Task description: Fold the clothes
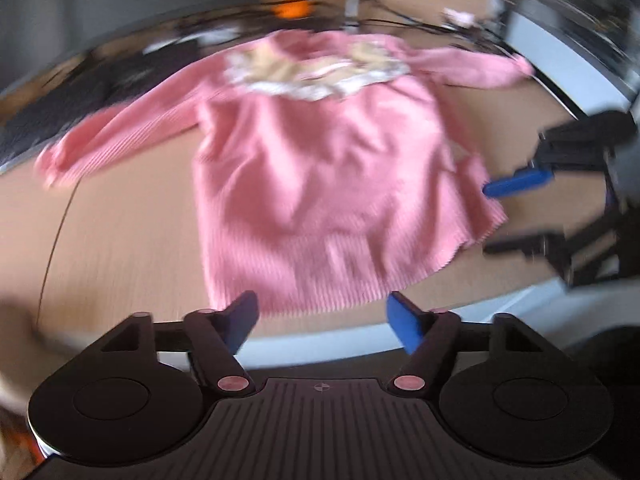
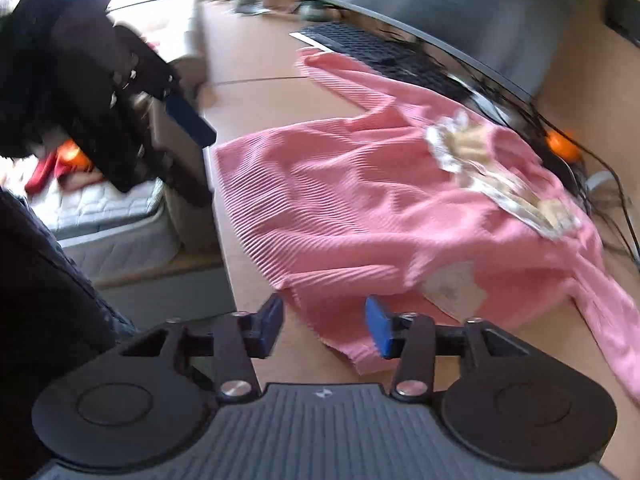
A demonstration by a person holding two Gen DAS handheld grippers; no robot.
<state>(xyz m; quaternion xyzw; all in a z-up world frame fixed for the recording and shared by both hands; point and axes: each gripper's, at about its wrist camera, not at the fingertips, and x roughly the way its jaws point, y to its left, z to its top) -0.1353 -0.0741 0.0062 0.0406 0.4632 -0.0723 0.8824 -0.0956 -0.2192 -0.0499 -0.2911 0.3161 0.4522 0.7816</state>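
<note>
- Pink ribbed sweater (image 1: 320,168) lies spread flat on the desk (image 1: 120,240), sleeves out.
- Left hand-held gripper (image 1: 322,318) hovers spread wide at the near hem, empty.
- Right hand-held gripper (image 2: 324,326) gapes empty beside the sweater's right edge.

Pink ribbed sweater (image 1: 320,160) lies spread out flat on my wooden desk (image 1: 120,240), front side up. Hem faces me, collar at the far end. Both sleeves are stretched outward to the sides. A white lacy collar with pale beige trim (image 1: 316,72) sits at the neck. The knit shows soft wrinkles across the body. From my right-hand view, the sweater (image 2: 360,208) shows a pale patch (image 2: 452,288) near the hem corner.
</note>
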